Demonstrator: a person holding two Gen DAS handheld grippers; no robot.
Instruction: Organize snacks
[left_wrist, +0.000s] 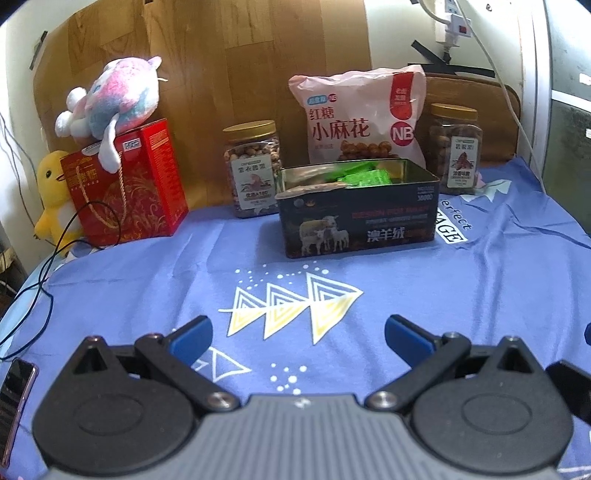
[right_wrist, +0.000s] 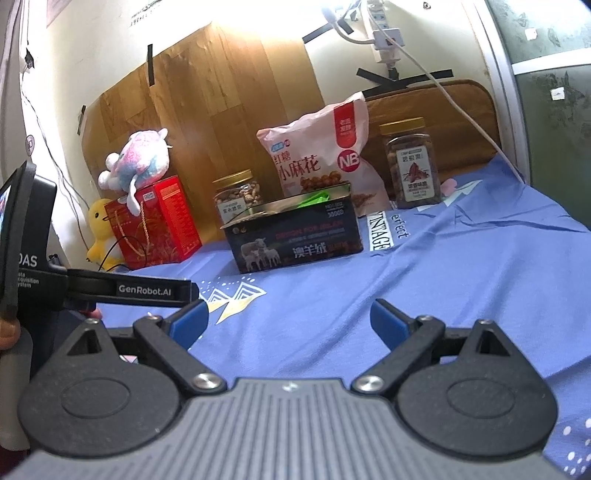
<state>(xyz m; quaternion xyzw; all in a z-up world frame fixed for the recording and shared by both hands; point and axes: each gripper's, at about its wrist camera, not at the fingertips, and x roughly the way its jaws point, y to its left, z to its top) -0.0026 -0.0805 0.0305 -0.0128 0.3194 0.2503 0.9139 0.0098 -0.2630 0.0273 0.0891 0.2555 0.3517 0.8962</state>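
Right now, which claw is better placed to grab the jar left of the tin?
Left, probably. Both claws, left claw and right claw, are open and empty. The jar sits just left of the tin, on the left claw's side.

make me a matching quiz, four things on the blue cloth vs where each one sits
Things:
1. plush toy
2. yellow duck
3. pink snack bag
4. green packets

Places:
A. inside the open dark tin
B. on top of the red gift box
C. upright behind the dark tin
D. beside the red gift box, at the far left

Pairs: 1-B, 2-D, 3-C, 4-A
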